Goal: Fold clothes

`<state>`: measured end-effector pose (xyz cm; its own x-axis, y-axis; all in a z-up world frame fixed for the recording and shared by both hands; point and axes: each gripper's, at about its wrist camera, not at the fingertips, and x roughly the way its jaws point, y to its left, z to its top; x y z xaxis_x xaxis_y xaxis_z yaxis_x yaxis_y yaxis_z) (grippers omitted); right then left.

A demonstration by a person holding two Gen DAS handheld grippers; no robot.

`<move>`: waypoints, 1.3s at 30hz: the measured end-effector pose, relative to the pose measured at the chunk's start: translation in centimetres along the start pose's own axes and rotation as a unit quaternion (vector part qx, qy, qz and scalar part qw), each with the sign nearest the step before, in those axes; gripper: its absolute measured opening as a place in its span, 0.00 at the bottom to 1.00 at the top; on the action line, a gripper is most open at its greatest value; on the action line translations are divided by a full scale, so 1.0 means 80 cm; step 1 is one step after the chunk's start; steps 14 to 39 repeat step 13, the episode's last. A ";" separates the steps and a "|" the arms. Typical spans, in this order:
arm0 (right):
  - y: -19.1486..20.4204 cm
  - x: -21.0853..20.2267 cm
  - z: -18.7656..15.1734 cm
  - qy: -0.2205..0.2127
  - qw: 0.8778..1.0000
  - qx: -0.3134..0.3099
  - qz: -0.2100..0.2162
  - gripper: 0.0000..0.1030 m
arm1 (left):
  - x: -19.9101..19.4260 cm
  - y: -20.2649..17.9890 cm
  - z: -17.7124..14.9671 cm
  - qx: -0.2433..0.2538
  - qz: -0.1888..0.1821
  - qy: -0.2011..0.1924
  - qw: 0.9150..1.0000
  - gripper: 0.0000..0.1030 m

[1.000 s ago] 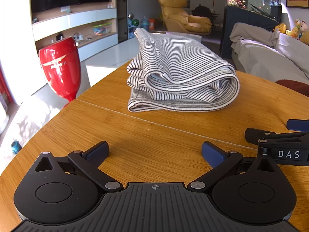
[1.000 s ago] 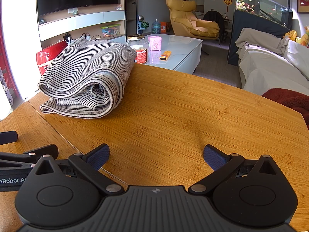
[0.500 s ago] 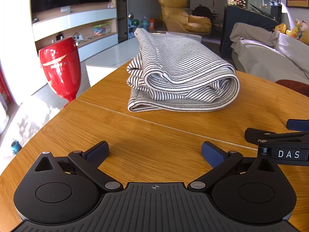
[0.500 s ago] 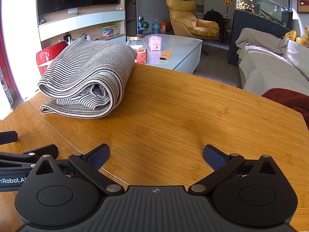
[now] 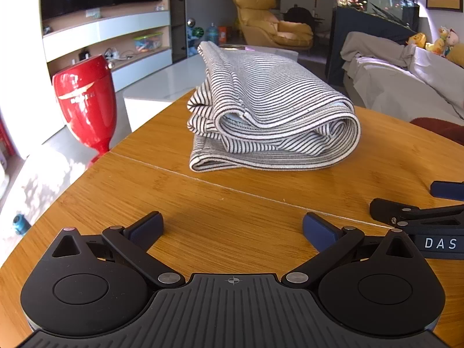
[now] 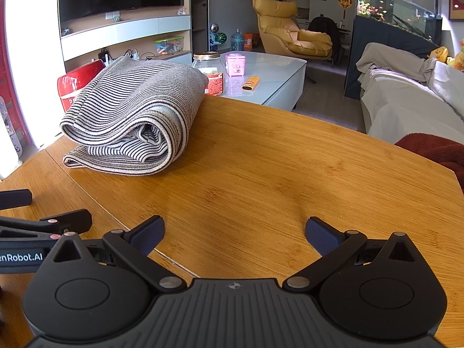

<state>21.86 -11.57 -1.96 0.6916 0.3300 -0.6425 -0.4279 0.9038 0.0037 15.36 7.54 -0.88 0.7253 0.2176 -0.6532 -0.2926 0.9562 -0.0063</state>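
A striped black-and-white garment point(image 5: 269, 116) lies folded in a thick bundle on the wooden table point(image 5: 203, 203), straight ahead in the left wrist view. The right wrist view has the same garment point(image 6: 136, 116) at the left. My left gripper point(image 5: 233, 227) rests low over the table well short of the bundle, open, with nothing between its blue pads. My right gripper point(image 6: 235, 233) is open too and holds nothing, to the right of the bundle. Each gripper shows at the edge of the other's view: right gripper point(image 5: 420, 203), left gripper point(image 6: 34, 211).
A red goblet-shaped stand point(image 5: 87, 98) is beyond the table's left edge. Past the far edge is a white coffee table point(image 6: 269, 78) with a glass jar point(image 6: 210, 72) and a pink tin point(image 6: 235, 64). A covered sofa point(image 6: 406, 98) and a dark red blanket point(image 6: 435, 150) lie to the right.
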 end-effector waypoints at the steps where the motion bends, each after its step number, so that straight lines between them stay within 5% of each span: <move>1: 0.000 0.000 0.000 0.000 1.000 0.000 0.000 1.00 | -0.001 0.000 0.000 -0.001 0.001 0.002 1.000 1.00; 39: 0.001 0.000 0.000 0.000 1.000 0.000 0.000 1.00 | -0.008 0.005 -0.001 -0.016 0.009 0.013 1.000 1.00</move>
